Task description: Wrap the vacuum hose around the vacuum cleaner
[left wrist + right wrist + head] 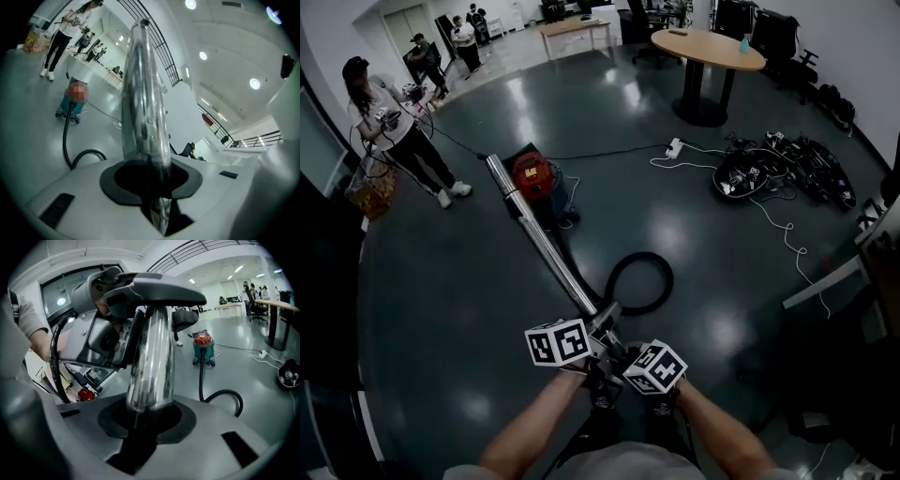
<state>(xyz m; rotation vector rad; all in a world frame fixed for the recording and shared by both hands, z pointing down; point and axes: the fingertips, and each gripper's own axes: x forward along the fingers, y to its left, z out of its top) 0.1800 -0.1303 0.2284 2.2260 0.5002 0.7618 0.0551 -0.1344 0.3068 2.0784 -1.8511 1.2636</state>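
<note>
The vacuum cleaner (531,175), red on top with a teal body, stands on the dark floor ahead of me. It shows small in the left gripper view (74,105) and the right gripper view (204,346). Its chrome wand (546,242) slants from the cleaner down to my hands. The black hose (644,281) lies in a loop on the floor to the right. My left gripper (602,323) (157,187) is shut on the wand. My right gripper (620,352) (143,420) is shut on the same wand, just behind the left one.
A person (392,127) stands at the left, and more people are at the far back. A round wooden table (712,47) stands at the back right. A white power strip (675,148) and a heap of black gear (783,169) lie on the floor. A desk edge (825,286) is at the right.
</note>
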